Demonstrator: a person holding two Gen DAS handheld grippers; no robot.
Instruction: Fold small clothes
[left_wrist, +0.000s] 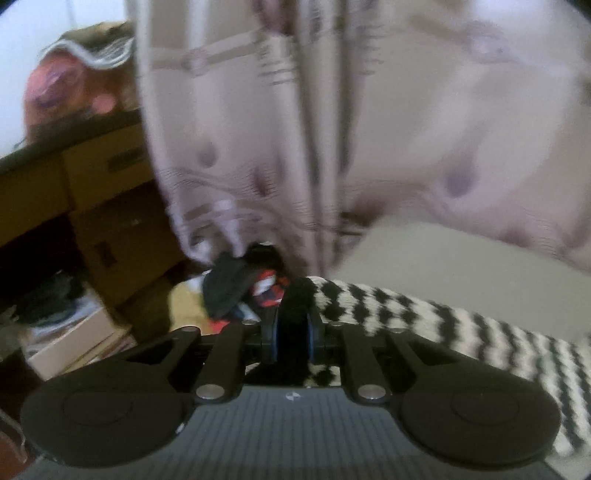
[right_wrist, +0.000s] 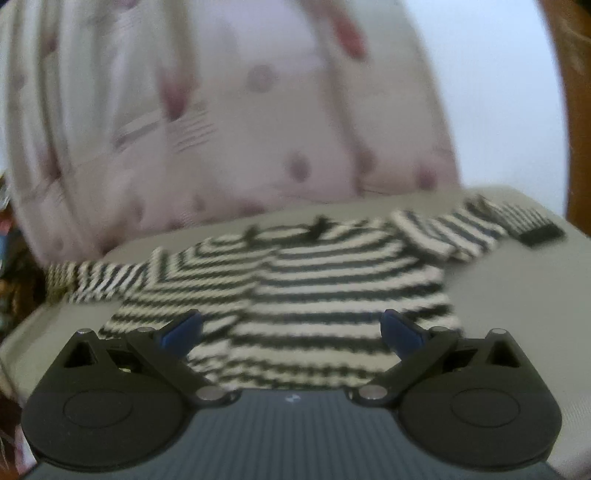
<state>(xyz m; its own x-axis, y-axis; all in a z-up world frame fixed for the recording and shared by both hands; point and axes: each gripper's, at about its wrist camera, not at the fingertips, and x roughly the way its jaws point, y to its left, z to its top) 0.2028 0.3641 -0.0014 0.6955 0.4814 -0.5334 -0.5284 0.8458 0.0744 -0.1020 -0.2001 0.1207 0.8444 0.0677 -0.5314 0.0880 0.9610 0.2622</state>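
Sweater (right_wrist: 295, 295), striped, spread across centre frame on the grey surface (right_wrist: 517, 314); left hand-held gripper (left_wrist: 293, 332) clamped on its sleeve cuff, right hand-held gripper (right_wrist: 291, 332) apart above the hem. Carry sleeve inward, keeping tension.

We find a black-and-white striped knit sweater (right_wrist: 325, 284) lying spread flat just ahead of the right gripper, neckline on its far side. One sleeve runs out leftward; its dark cuff (left_wrist: 293, 295) is pinched between the left gripper's pads.
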